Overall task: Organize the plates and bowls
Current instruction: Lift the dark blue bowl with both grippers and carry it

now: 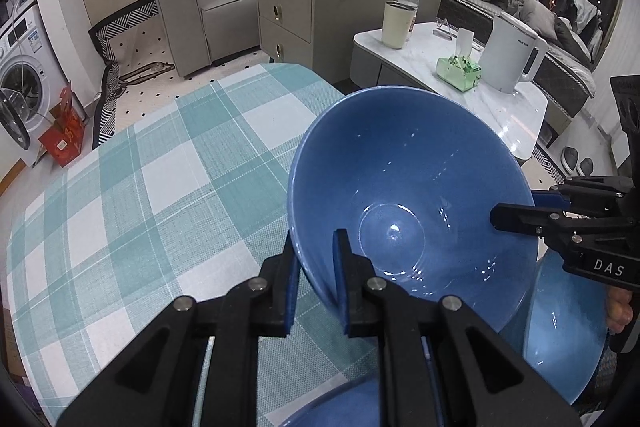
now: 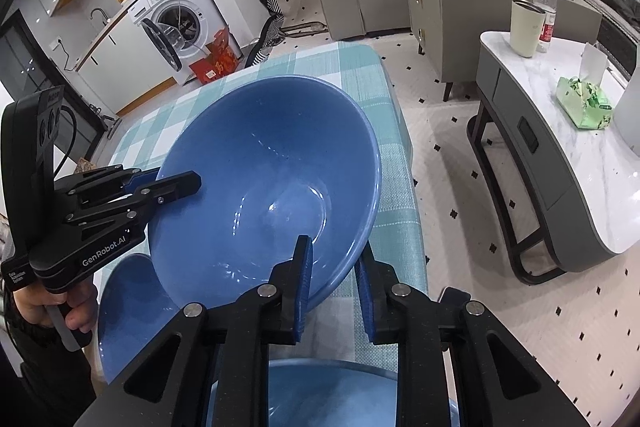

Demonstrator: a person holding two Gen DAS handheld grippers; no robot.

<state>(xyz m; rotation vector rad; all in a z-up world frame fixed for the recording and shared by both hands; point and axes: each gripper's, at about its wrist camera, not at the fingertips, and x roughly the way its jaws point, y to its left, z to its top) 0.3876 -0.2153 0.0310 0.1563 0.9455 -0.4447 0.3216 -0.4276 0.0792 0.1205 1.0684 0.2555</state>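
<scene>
A big blue bowl is held tilted above the checked table. My left gripper is shut on its near rim, one finger inside and one outside. My right gripper pinches the opposite rim. In the right wrist view the same bowl is clamped at its rim by my right gripper, and my left gripper grips the far-left rim. Two more blue dishes lie below: one at the side, one at the bottom edge.
The table has a teal and white checked cloth; its right edge drops to tiled floor. A marble side table carries a cup, bottle, tissue pack and kettle. A cabinet, sofa and washing machine stand beyond.
</scene>
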